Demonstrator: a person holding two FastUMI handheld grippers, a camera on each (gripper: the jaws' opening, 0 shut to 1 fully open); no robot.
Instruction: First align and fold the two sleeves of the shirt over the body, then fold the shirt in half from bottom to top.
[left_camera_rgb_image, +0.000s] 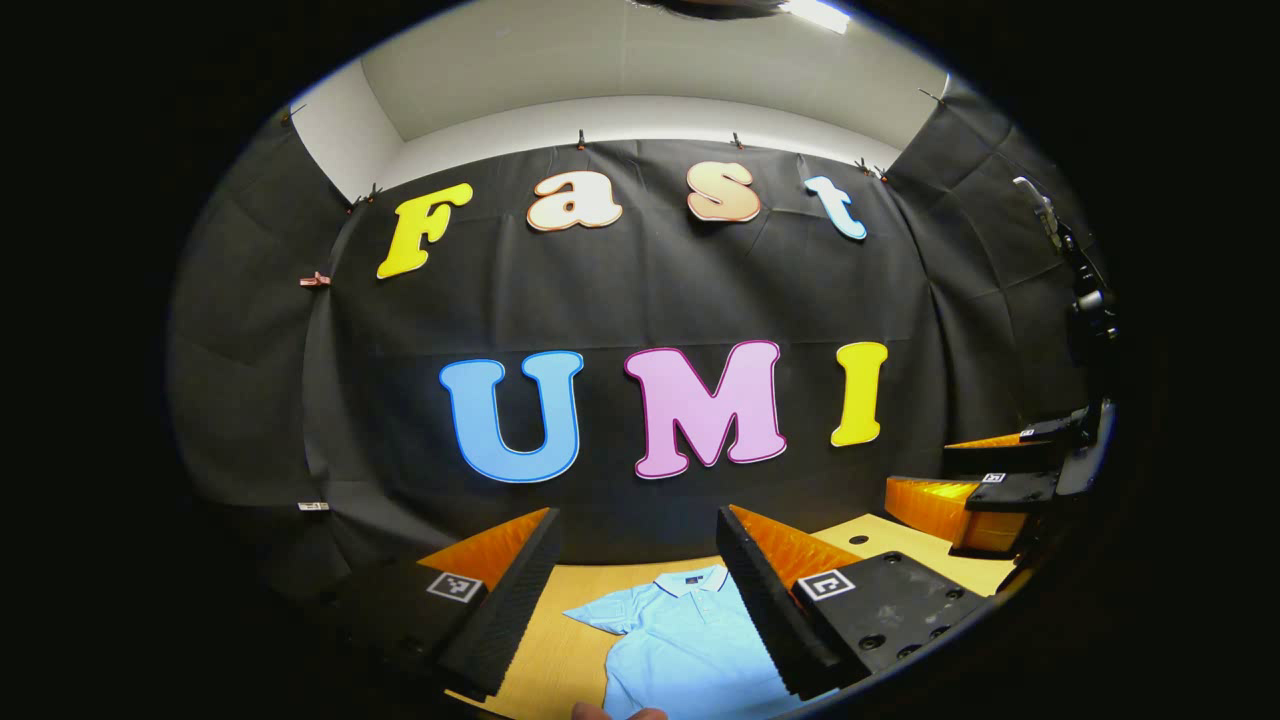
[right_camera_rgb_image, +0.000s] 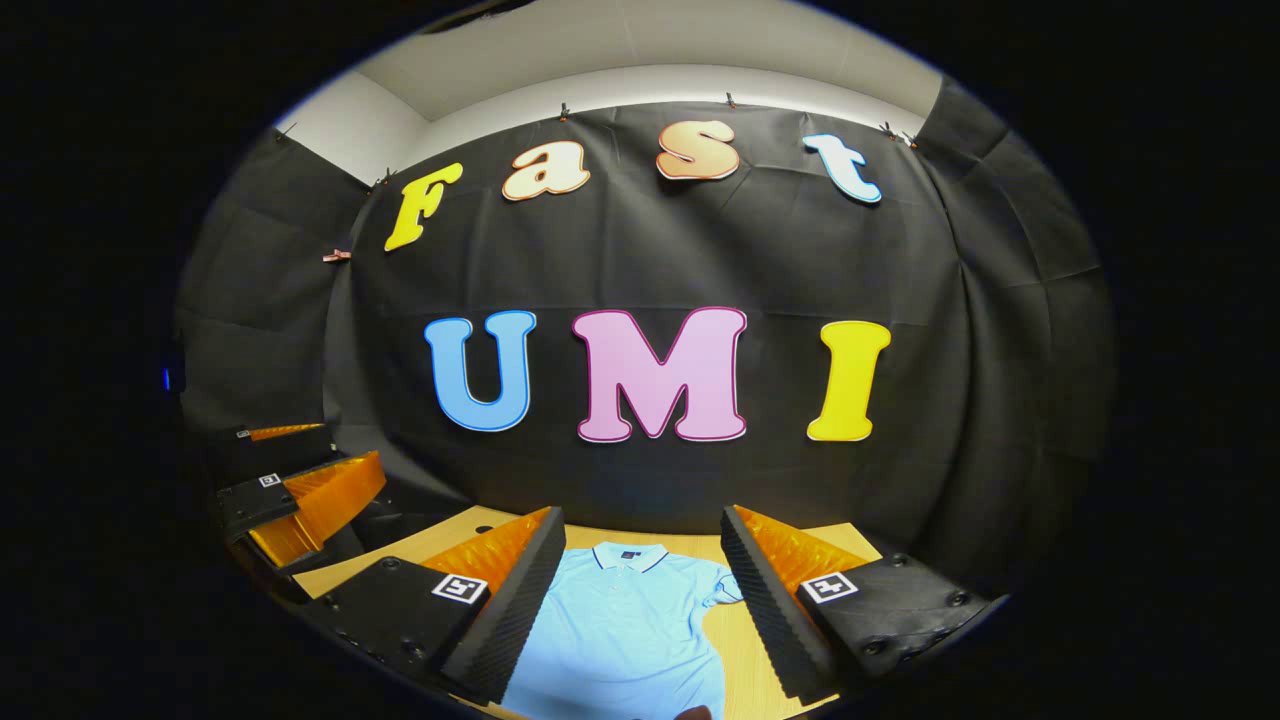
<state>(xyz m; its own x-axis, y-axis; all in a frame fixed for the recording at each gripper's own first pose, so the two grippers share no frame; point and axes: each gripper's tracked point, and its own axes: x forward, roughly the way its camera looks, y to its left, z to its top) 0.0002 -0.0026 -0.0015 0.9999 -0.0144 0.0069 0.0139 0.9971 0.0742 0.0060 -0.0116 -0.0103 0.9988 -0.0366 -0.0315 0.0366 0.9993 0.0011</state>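
Your left gripper (left_camera_rgb_image: 640, 600) hangs with jaws spread wide; the shirt (left_camera_rgb_image: 680, 640) lies flat on the table (left_camera_rgb_image: 560, 610) below the gap, collar away from you. Your right gripper (right_camera_rgb_image: 640, 600) is equally wide over the shirt (right_camera_rgb_image: 625, 630), one sleeve (right_camera_rgb_image: 715, 590) nearing its right finger.

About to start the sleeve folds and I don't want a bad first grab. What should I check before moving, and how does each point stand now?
1. Shirt lies flat on the table, collar toward the wall: ok.
2. Sleeves not yet folded: the one in the left gripper view and the one in the right gripper view lie spread out: ok.
3. Left gripper open, holding nothing: ok.
4. Right gripper open, holding nothing: ok.
5. Both grippers above the shirt, clear of the cloth: ok.
6. Shirt's bottom hem straight: cannot tell.
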